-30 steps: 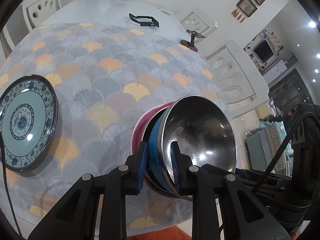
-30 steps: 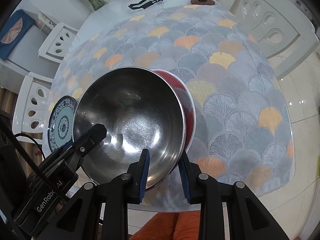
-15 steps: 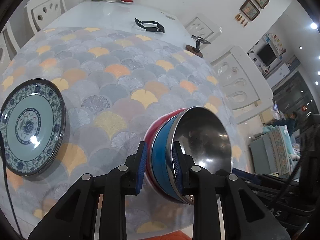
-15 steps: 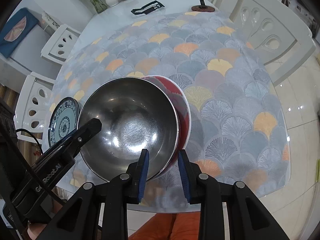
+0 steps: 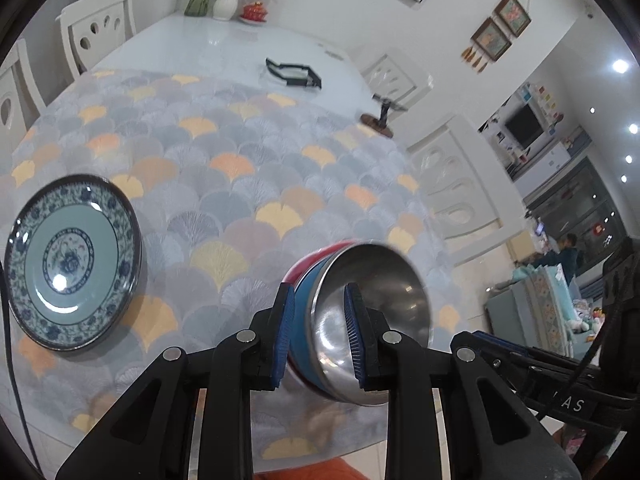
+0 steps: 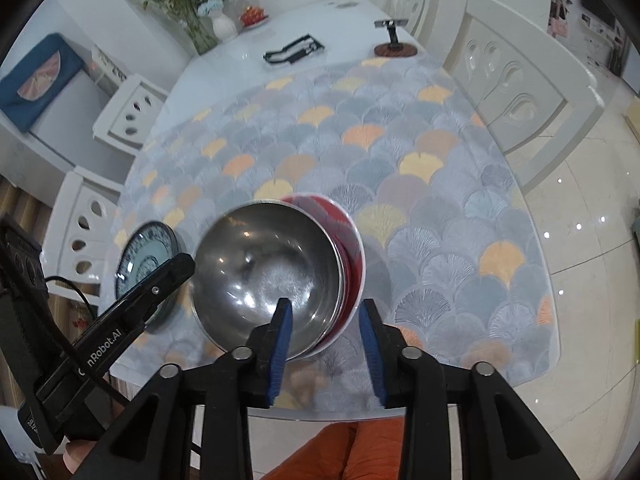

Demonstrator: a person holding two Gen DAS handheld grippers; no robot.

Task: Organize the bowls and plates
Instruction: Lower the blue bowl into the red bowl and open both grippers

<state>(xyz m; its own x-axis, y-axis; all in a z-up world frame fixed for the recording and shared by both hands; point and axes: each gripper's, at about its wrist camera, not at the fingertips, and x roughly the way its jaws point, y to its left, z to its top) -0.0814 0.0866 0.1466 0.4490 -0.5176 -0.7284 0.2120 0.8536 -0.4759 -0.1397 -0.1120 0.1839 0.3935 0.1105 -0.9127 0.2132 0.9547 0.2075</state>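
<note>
A steel bowl with a blue outer wall [image 5: 372, 320] sits nested in a red bowl [image 6: 352, 248] near the table's front edge. My left gripper [image 5: 318, 336] has its pads around the stack's rim, one pad outside and one inside the steel bowl [image 6: 264, 276]. My right gripper [image 6: 326, 344] stands open at the stack's near rim, raised and drawn back, holding nothing. A blue and green patterned plate [image 5: 72, 260] lies flat to the left; it also shows in the right wrist view [image 6: 144, 256].
A fan-patterned cloth [image 5: 240, 184] covers the near half of the white table [image 5: 224, 52]. A black frame [image 5: 294, 74], a small stand [image 5: 380, 120], and vases [image 5: 224, 0] stand at the far end. White chairs [image 6: 520, 80] surround the table.
Both grippers have pulled back and up from the bowl stack, which looks smaller now. The right gripper's jaws have spread wider apart. The plate has not moved.
</note>
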